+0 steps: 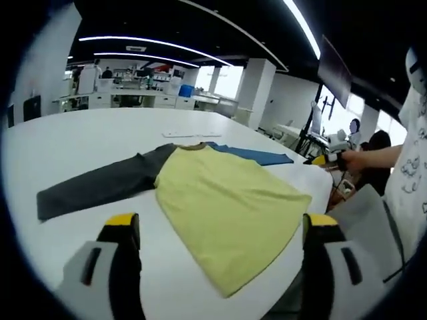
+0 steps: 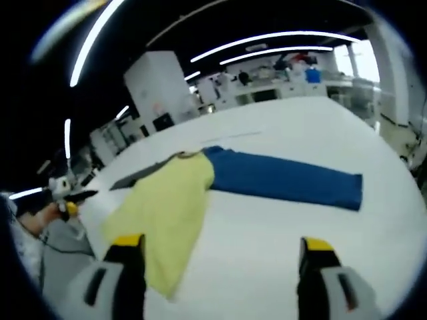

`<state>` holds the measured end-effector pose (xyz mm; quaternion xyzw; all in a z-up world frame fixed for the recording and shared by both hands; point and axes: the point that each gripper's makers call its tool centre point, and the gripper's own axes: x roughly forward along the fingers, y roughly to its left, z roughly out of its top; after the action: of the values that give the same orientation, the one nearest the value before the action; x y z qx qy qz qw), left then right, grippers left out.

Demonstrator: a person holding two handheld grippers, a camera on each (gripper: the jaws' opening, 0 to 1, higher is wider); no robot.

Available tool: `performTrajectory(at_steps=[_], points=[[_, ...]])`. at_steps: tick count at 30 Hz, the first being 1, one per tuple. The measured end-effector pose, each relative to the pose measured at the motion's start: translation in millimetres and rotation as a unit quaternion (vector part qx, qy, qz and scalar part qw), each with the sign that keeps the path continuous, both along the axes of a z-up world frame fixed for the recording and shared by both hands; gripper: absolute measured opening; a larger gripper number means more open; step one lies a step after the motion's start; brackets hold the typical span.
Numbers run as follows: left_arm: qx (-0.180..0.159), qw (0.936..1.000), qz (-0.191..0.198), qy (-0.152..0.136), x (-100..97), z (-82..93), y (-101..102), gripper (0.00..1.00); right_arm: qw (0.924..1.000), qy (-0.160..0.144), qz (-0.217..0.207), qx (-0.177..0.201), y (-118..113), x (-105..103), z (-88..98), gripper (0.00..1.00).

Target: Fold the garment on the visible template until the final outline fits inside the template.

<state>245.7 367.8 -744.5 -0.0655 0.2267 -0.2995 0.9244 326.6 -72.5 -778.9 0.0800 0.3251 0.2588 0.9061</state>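
Both tools sit released, jaws wide apart: left tool (image 1: pixel 220 230), right tool (image 2: pixel 220 250). Shirt (image 1: pixel 227 200) lies flat on the white worktop (image 1: pixel 87 143), grey and blue sleeves spread out.

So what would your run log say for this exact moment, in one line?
shirt: flat on table, unfolded | left gripper: open, empty | right gripper: open, empty

Garment (image 1: pixel 227 200) flat on table (image 1: pixel 80 140), sleeves spread to opposite sides.
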Motion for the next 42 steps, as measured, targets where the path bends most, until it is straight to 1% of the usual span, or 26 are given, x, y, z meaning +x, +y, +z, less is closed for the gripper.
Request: performTrajectory(at_steps=[2, 6, 7, 8, 9, 10, 11, 12, 14, 15, 17, 18, 19, 20, 21, 23, 24, 26, 30, 32, 34, 37, 38, 40, 42], points=[[0.003, 1.0000, 0.000, 0.001, 0.0, -0.5, 1, 0.99, 1.0000, -0.001, -0.005, -0.003, -8, 6, 0.4, 0.95], [0.006, 0.9999, 0.005, 0.008, 0.9, -1.2, 5, 0.99, 0.9996, 0.002, -0.025, -0.017, -31, 20, -6.0, 0.93], [0.006, 0.9999, 0.006, 0.009, 0.9, -1.3, 5, 0.99, 0.9992, 0.009, -0.034, -0.019, -40, 24, -10.0, 0.93], [0.007, 0.9999, 0.007, 0.010, 1.0, -1.8, 7, 0.99, 0.9991, 0.011, -0.035, -0.020, -42, 25, -11.1, 0.93], [0.010, 0.9999, 0.007, 0.012, 0.9, -2.3, 8, 0.99, 0.9987, 0.012, -0.041, -0.029, -50, 30, -13.2, 0.91], [0.011, 0.9998, 0.008, 0.012, 0.9, -2.5, 10, 0.99, 0.9981, 0.014, -0.047, -0.039, -56, 32, -14.9, 0.88], [0.010, 0.9998, 0.012, 0.015, 1.2, -2.6, 12, 0.98, 0.9966, 0.017, -0.059, -0.055, -69, 39, -18.6, 0.83], [0.008, 0.9997, 0.015, 0.016, 1.2, -2.7, 13, 0.97, 0.9949, 0.019, -0.079, -0.060, -80, 47, -19.8, 0.77], [0.004, 0.9994, 0.030, 0.018, 3.0, -3.6, 18, 0.97, 0.9919, 0.015, -0.104, -0.071, -95, 58, -20.2, 0.71], [0.004, 0.9992, 0.034, 0.019, 3.3, -4.1, 19, 0.97, 0.9883, 0.026, -0.129, -0.077, -108, 64, -24.9, 0.67], [0.001, 0.9991, 0.036, 0.022, 2.8, -4.9, 19, 0.95, 0.9865, 0.022, -0.146, -0.071, -114, 72, -24.7, 0.60], [0.000, 0.9990, 0.037, 0.023, 2.2, -5.0, 18, 0.95, 0.9816, 0.045, -0.173, -0.069, -123, 74, -31.1, 0.54], [0.000, 0.9990, 0.038, 0.024, 2.1, -5.5, 17, 0.95, 0.9795, 0.052, -0.183, -0.066, -131, 78, -35.5, 0.50], [-0.001, 0.9989, 0.038, 0.026, 1.4, -6.8, 17, 0.95, 0.9774, 0.050, -0.196, -0.062, -137, 84, -37.2, 0.47], [-0.002, 0.9989, 0.038, 0.029, 1.3, -7.6, 16, 0.95, 0.9740, 0.060, -0.211, -0.058, -141, 86, -39.7, 0.44], [-0.002, 0.9987, 0.039, 0.033, 0.5, -8.6, 15, 0.95, 0.9710, 0.067, -0.227, -0.030, -141, 91, -40.5, 0.42], [-0.001, 0.9987, 0.039, 0.034, 0.1, -8.3, 14, 0.95, 0.9690, 0.068, -0.236, -0.027, -144, 96, -41.9, 0.42], [-0.002, 0.9984, 0.042, 0.037, -0.2, -8.5, 15, 0.94, 0.9669, 0.074, -0.240, -0.044, -143, 94, -43.9, 0.39], [-0.001, 0.9981, 0.046, 0.040, -0.4, -7.6, 18, 0.93, 0.9639, 0.082, -0.247, -0.054, -148, 98, -52.2, 0.34], [-0.002, 0.9981, 0.048, 0.039, -0.4, -7.1, 19, 0.93, 0.9621, 0.081, -0.253, -0.062, -152, 99, -53.7, 0.30], [-0.002, 0.9979, 0.051, 0.040, -0.5, -7.3, 21, 0.92, 0.9608, 0.086, -0.255, -0.067, -153, 97, -56.0, 0.25], [-0.003, 0.9977, 0.053, 0.042, -2.0, -8.4, 21, 0.92, 0.9606, 0.092, -0.253, -0.069, -154, 97, -59.3, 0.22], [-0.004, 0.9976, 0.054, 0.043, -3.0, -9.0, 21, 0.91, 0.9607, 0.090, -0.253, -0.071, -154, 97, -58.8, 0.21], [-0.005, 0.9975, 0.055, 0.044, -4.7, -10.1, 21, 0.91, 0.9612, 0.090, -0.250, -0.072, -154, 100, -59.3, 0.17], [-0.005, 0.9973, 0.056, 0.047, -6.8, -11.0, 21, 0.91, 0.9604, 0.093, -0.251, -0.076, -152, 96, -58.1, 0.13]])
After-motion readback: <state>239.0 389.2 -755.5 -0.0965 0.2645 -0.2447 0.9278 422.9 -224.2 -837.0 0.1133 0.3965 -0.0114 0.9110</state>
